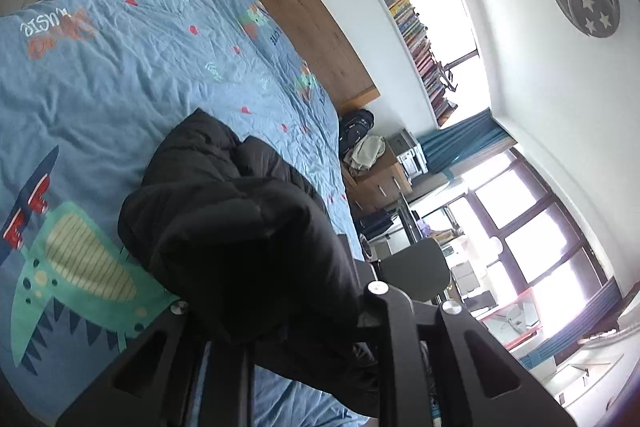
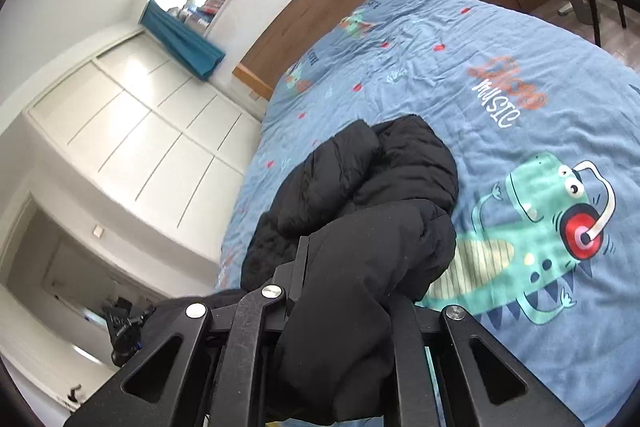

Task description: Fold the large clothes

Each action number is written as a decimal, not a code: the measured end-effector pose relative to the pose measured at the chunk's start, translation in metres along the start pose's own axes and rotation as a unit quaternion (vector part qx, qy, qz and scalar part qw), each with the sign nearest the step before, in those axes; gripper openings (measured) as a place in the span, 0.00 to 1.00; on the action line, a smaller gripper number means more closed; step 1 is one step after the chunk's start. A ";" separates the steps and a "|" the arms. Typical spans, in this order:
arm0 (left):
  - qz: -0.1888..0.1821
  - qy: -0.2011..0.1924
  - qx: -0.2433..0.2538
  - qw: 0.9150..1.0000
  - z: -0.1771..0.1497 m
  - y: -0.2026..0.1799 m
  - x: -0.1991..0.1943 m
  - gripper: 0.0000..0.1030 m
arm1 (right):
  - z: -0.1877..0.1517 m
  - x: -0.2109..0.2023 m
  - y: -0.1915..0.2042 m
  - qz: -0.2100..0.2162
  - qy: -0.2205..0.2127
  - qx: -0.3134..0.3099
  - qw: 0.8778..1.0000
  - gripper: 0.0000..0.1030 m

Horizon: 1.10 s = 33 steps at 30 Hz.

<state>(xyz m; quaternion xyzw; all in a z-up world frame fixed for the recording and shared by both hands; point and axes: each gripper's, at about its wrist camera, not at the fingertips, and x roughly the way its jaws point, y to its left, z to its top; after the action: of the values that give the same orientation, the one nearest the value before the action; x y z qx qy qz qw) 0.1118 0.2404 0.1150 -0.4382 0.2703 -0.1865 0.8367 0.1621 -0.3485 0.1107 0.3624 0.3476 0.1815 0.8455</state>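
Both my grippers pinch the black jacket (image 1: 224, 187), lifting its near edge off the bed (image 1: 120, 75).

My left gripper (image 1: 280, 311) has its fingers pressed together on a thick bunch of jacket at 6 o'clock in its view; the rest trails up toward 12 across the blue dinosaur cover. My right gripper (image 2: 344, 307) is likewise clamped on padded fabric at 6, the jacket (image 2: 372, 171) heaped just beyond. I judge two grips let me spread the garment flat for folding. A wooden headboard (image 2: 320, 7), book-lined sill and white wardrobe (image 2: 132, 131) surround the bed (image 2: 520, 47).
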 end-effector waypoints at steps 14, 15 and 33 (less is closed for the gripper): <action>0.091 0.005 -0.038 0.995 0.148 0.030 0.203 0.16 | 0.136 0.156 -0.047 -0.115 0.000 0.145 0.983 0.12; 0.100 0.007 -0.038 0.994 0.154 0.037 0.218 0.17 | 0.143 0.169 -0.053 -0.120 0.001 0.156 0.980 0.12; 0.224 0.099 -0.053 0.968 0.177 0.167 0.426 0.27 | 0.175 0.325 -0.127 -0.201 0.055 0.175 0.962 0.23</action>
<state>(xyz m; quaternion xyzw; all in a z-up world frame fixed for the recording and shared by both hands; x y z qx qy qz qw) 0.5673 0.2099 -0.0646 -0.3894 0.4530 -0.0219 0.8017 0.5200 -0.3370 -0.0451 0.4170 0.4859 -0.0363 0.7673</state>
